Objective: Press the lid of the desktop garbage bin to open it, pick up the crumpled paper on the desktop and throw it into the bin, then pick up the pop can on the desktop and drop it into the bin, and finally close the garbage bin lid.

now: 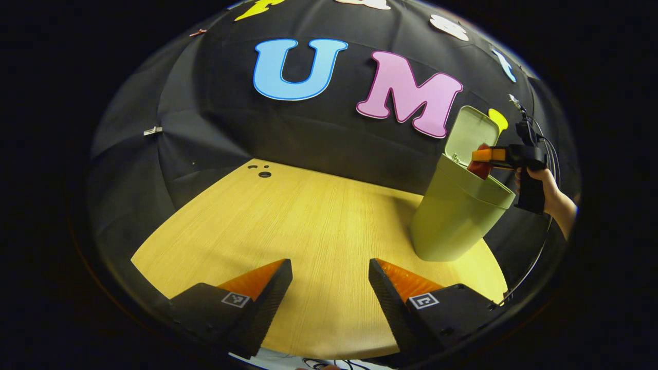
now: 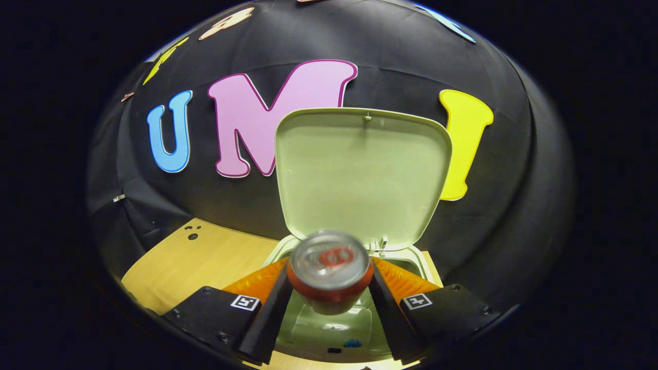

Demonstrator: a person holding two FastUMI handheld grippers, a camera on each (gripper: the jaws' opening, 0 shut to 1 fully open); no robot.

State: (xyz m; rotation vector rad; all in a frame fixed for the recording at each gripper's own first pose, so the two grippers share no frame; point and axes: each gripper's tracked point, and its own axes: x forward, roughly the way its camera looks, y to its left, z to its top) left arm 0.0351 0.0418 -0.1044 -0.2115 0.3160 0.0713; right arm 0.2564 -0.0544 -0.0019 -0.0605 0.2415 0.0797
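The green desktop bin [image 1: 457,216] stands at the table's right with its lid [image 2: 360,174] raised upright. My right gripper [image 2: 329,270] hovers over the bin's mouth [image 2: 329,324], its jaws spread wide. The red pop can [image 2: 329,270] sits between the fingers, blurred, its silver top turned toward the camera and its body pointing down into the bin. In the left gripper view the can [image 1: 479,167] shows red at the bin's rim, under the right gripper [image 1: 486,154]. My left gripper [image 1: 329,267] is open over bare tabletop, well left of the bin.
The wooden table [image 1: 308,221] has small holes [image 1: 264,174] near its far left corner. A hand [image 1: 552,192] holds the right gripper's handle beside the bin. Cables [image 1: 540,246] hang past the table's right edge.
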